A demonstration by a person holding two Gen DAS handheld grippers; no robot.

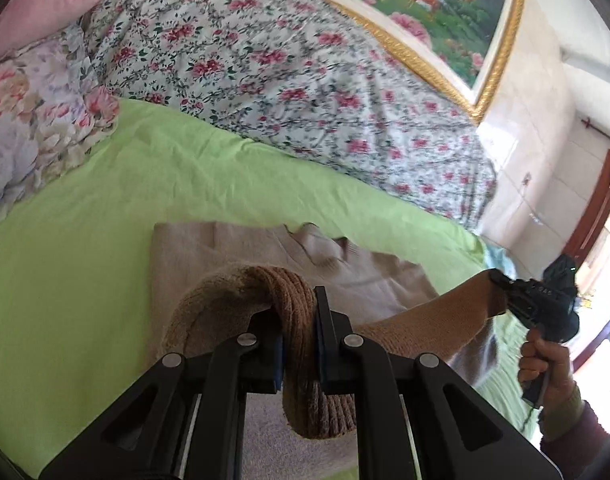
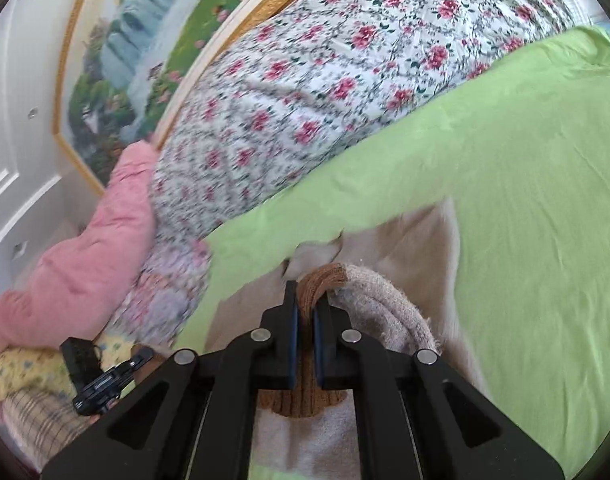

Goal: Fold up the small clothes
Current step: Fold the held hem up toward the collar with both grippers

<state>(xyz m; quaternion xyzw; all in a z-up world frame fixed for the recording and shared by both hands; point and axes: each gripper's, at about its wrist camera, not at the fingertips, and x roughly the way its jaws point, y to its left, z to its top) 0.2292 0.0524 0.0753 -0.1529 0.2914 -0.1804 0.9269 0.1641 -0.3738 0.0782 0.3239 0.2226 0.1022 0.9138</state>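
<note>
In the left wrist view the left gripper [image 1: 296,320] fills the lower middle of the frame, its jaws clamped on the brown ribbed hem [image 1: 293,304] of a small beige knit sweater [image 1: 233,252], whose body lies spread on the green sheet [image 1: 85,280] just above the fingers. The lifted hem stretches toward the right edge of the frame, where the right gripper [image 1: 501,284] pinches its other end; a hand [image 1: 541,364] in a dark sleeve with a greenish cuff grips that tool's handle. Pale markings show on the side of that tool, too small and blurred to read. In the right wrist view the right gripper [image 2: 304,312] sits at the lower middle, closed on the same ribbed hem [image 2: 321,276], with fuzzy beige knit [image 2: 385,304] draped over its right finger and the sweater's body running up toward the frame's centre. The left gripper [image 2: 105,380] appears at the lower left, and faint lettering on it cannot be made out. A floral quilt [image 1: 265,60] crosses the upper part of the left view, a pink quilt [image 2: 85,248] lies at the middle left of the right view, and a gold-framed landscape painting [image 1: 445,8] hangs at the left view's upper right. No brand or legible writing shows anywhere.
</note>
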